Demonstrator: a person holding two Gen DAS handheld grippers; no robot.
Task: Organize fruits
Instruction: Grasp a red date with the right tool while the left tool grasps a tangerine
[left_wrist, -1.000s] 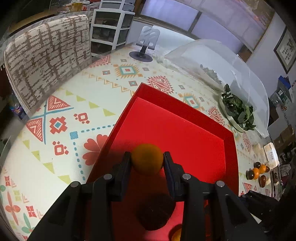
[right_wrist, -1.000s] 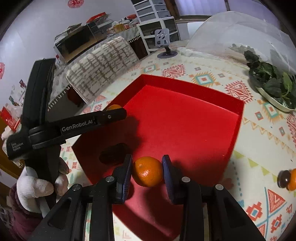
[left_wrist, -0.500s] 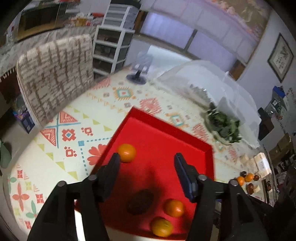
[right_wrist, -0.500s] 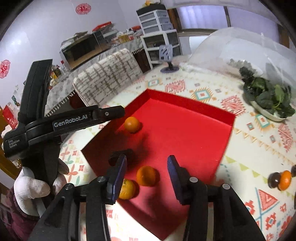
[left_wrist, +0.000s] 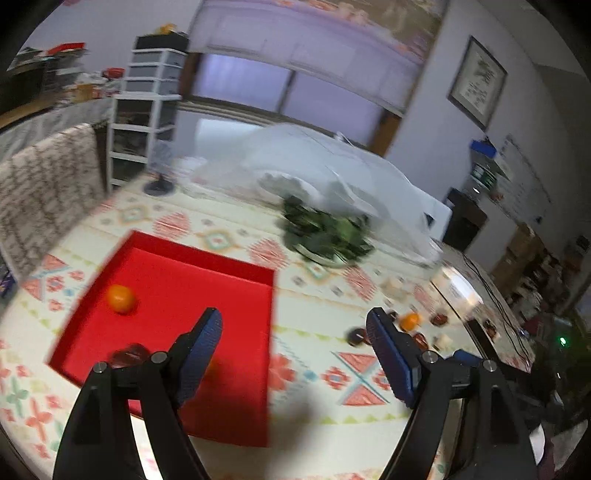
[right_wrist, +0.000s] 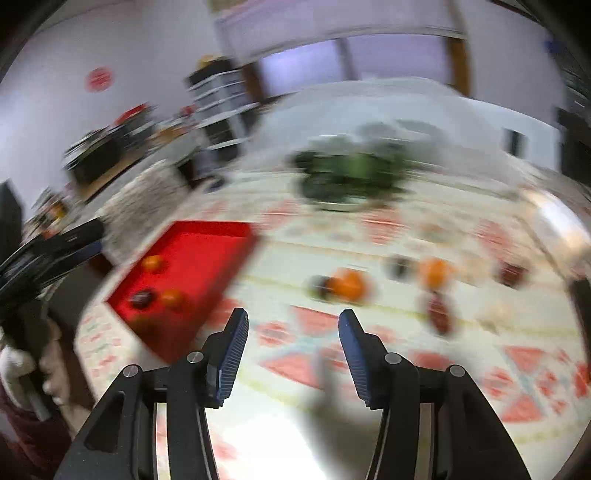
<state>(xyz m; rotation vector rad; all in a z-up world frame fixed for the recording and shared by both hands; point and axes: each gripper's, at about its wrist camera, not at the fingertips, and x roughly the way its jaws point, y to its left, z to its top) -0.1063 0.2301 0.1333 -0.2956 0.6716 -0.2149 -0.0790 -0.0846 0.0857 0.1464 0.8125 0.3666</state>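
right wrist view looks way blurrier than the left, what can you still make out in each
Right wrist view: heavy smear; red tray and loose oranges are only blobs, right gripper sharp. Left wrist view: milder blur; tray, orange and left gripper readable; glare on the glass tabletop.

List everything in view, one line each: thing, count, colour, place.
tray: one, red, on the table's left side
oranges in tray: at least two, orange; blur hides any others
dark fruit in tray: one, dark red, beside an orange
loose fruit: several, orange and dark, on the cloth right of the tray
greens: one plate, green, far side
left gripper: open, empty
right gripper: open, empty
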